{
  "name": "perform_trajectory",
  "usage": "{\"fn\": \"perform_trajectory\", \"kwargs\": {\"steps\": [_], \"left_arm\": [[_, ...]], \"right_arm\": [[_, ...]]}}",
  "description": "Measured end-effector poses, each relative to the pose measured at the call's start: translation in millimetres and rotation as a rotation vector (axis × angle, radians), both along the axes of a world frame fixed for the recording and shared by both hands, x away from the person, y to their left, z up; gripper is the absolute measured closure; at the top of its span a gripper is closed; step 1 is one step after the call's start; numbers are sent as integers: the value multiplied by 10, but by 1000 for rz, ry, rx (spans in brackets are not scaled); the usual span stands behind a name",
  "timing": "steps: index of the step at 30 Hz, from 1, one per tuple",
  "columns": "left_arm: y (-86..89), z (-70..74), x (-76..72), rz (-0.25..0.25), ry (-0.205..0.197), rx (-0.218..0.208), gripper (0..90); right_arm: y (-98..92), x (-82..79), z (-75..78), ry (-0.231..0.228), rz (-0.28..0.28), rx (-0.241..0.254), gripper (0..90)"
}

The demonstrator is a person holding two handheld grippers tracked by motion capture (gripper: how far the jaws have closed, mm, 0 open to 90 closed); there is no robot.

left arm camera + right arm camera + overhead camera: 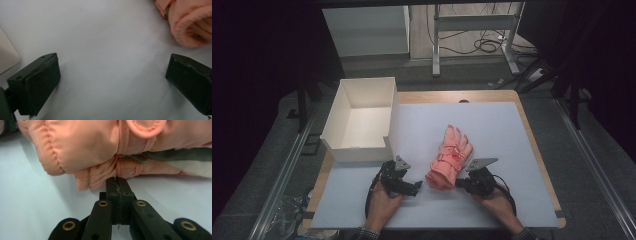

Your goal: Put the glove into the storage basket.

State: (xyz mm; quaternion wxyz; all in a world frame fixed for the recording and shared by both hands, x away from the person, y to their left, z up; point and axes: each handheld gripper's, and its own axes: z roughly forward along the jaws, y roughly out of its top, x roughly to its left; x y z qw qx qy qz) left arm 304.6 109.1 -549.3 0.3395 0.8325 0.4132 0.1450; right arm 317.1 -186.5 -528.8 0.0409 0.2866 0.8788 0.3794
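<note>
A pink padded glove lies flat on the white mat, fingers pointing away and cuff toward me. My left gripper sits on the mat just left of the cuff. In the left gripper view it is open wide over bare mat, with the glove's cuff opening at upper right. My right gripper is at the right side of the cuff. In the right gripper view it is shut, its tips touching the lower edge of the glove. No fabric shows between the jaws.
An open white box stands at the mat's left back, close to my left hand; its corner shows in the left gripper view. The wooden table edge borders the mat on the right.
</note>
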Motion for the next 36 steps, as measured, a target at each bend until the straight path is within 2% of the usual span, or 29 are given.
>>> {"fn": "perform_trajectory", "kwargs": {"steps": [12, 22, 28, 36], "left_arm": [[0, 0, 0, 0, 0, 0, 0], [0, 0, 0, 0, 0, 0, 0], [2, 1, 4, 0, 4, -1, 0], [5, 5, 12, -9, 3, 6, 0]], "right_arm": [[232, 80, -16, -9, 3, 2, 888], [329, 150, -23, -25, 3, -4, 886], [269, 108, 10, -53, 6, -16, 854], [24, 96, 73, -100, -41, -28, 777]]}}
